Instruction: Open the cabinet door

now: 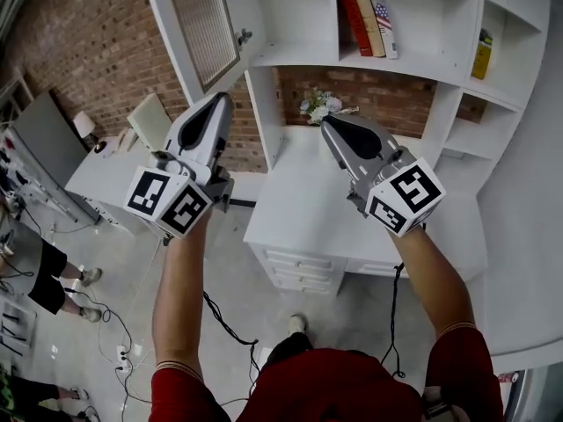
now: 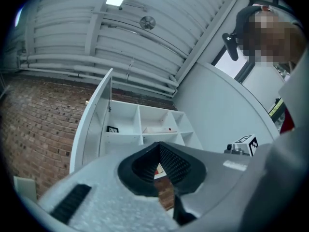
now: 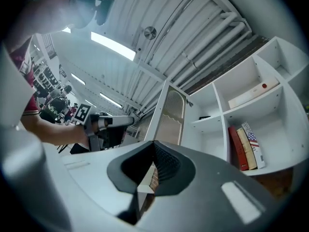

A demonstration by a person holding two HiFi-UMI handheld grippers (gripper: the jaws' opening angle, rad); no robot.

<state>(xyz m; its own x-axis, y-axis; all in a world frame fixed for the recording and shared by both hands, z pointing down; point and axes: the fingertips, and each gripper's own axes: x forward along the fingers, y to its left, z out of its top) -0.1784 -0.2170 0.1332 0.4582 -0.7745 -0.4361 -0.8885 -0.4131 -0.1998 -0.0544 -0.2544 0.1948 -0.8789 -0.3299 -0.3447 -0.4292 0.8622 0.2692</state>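
Observation:
The white cabinet door (image 1: 204,25) with a ribbed glass panel stands swung open at the top left of the head view, its small knob (image 1: 244,35) on the free edge. My left gripper (image 1: 220,104) hangs below the door, apart from it, jaws shut and empty. My right gripper (image 1: 330,126) is level with it over the desk, also shut on nothing. In the left gripper view, my left gripper (image 2: 159,146) points up at the open door (image 2: 91,124) and the bare shelves (image 2: 145,129). The right gripper view has my right gripper (image 3: 154,146) below the door (image 3: 171,115).
A white desk (image 1: 299,200) with drawers stands under the shelving, flowers (image 1: 318,105) at its back. Books (image 1: 368,20) lean on an upper shelf, and a yellow box (image 1: 482,55) sits further right. Other people's legs (image 1: 35,271) and floor cables (image 1: 224,323) lie at the left.

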